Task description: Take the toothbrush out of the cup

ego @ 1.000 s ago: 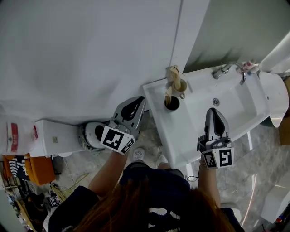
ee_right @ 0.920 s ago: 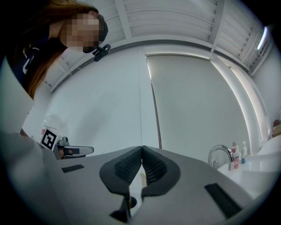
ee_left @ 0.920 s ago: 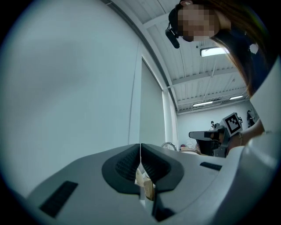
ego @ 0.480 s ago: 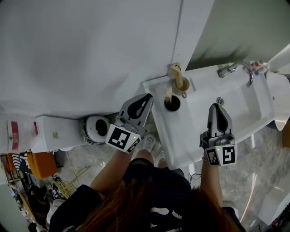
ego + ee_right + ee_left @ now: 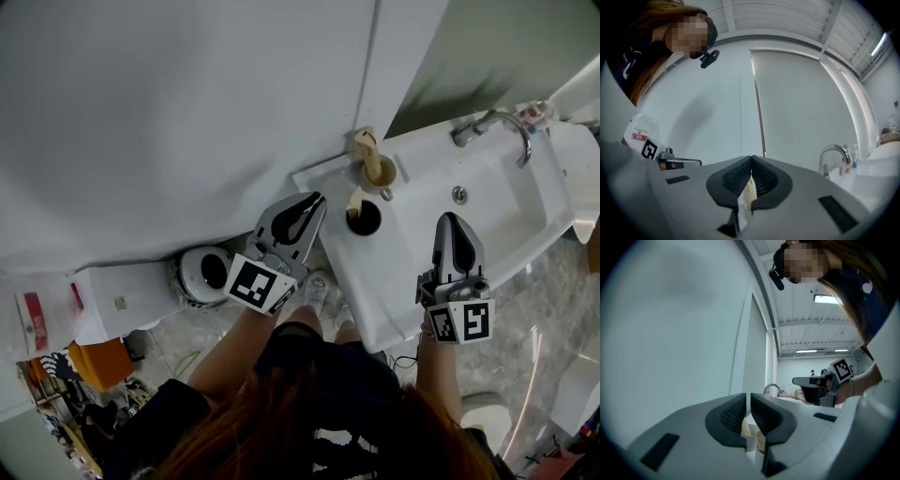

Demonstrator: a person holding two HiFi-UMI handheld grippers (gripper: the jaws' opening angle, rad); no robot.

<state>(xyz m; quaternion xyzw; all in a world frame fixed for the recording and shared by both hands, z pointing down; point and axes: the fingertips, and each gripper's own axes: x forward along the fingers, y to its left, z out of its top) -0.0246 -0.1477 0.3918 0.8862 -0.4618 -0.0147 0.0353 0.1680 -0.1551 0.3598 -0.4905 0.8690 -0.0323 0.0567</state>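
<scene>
Closest in, only the person's dark top (image 5: pixel 328 370) and forearms can be seen, nothing going on there. A bit further out, the left gripper (image 5: pixel 317 200) has been brought in toward the corner of the sink (image 5: pixel 389 281) over the last second. It's now parked just beside the dark cup (image 5: pixel 365 220) instead of hanging off to the side over the floor. Its jaws are pressed together and nothing is pinched in them. Same story for the right gripper (image 5: pixel 452 219): jaws fully together, empty, held over the front of the basin, and only nudged forward a little.

Past the left gripper's tips, the toothbrush (image 5: pixel 353 200) (best guess: the pale stick) is still stood in the dark cup, leaning toward the wall (image 5: pixel 187 112). A second cup (image 5: pixel 382 178) with another pale thing in it is sat right behind, so which one is meant can't be totally nailed down. Furthest back, the faucet (image 5: pixel 497 127) can be made out.

So the approach looks mostly done, but the jaws would have to be opened before anything gets grabbed, likely by the left one.
</scene>
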